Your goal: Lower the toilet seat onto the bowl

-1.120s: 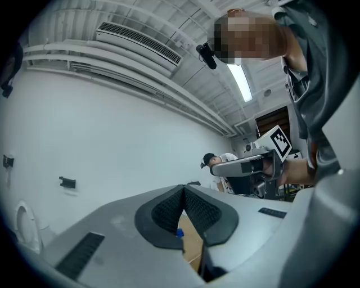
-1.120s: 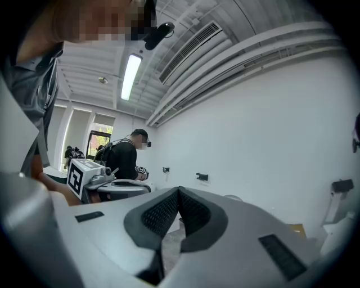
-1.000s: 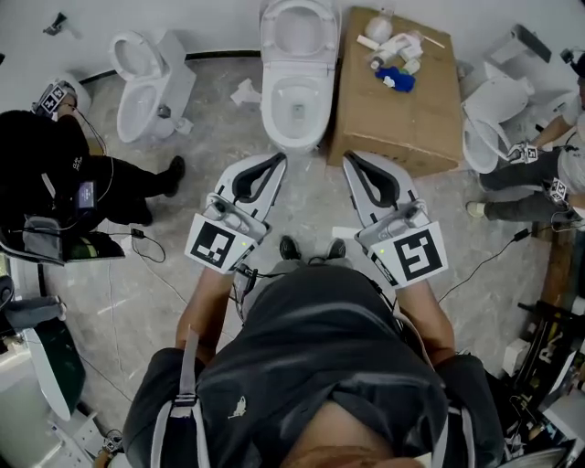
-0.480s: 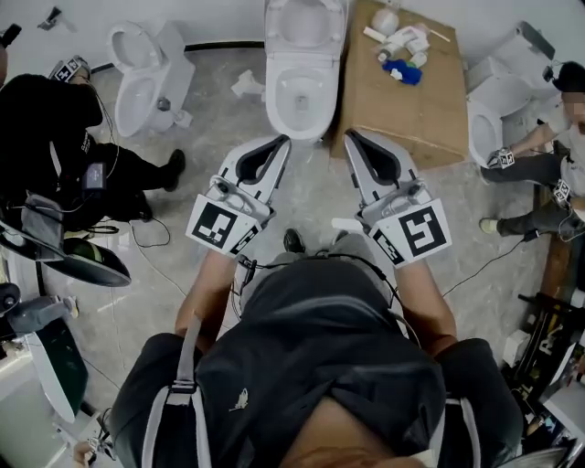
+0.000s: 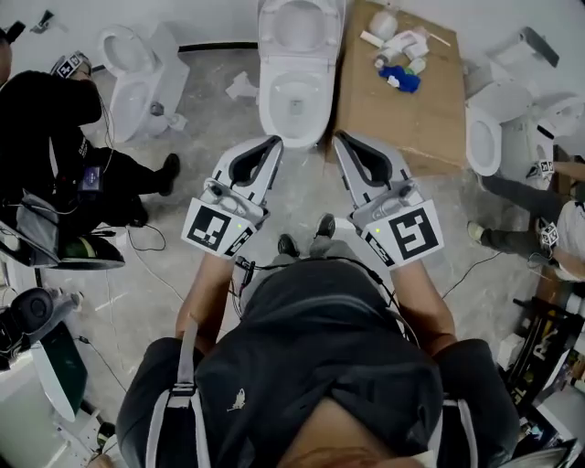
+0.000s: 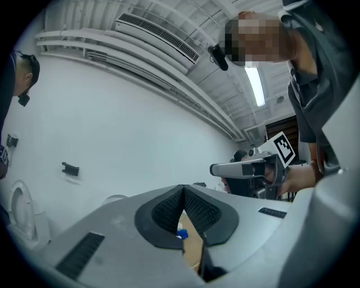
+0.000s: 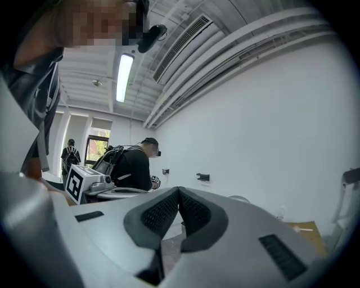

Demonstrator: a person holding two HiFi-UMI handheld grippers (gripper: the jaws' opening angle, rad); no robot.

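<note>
Both grippers are sliding in closer to the toilet than a second ago, and their tips are now sitting at either side of the bowl's front rim instead of hanging back from it. The left gripper is sitting fully closed with nothing in it. The right gripper is doing the same, pads pressed together and empty. The only markings showing are the black-and-white square patterns on each marker cube. The toilet seat is standing upright at the far end of the bowl, ahead of both tips and touching neither. A cardboard box is sitting just right of the toilet, carrying a blue thing.
</note>
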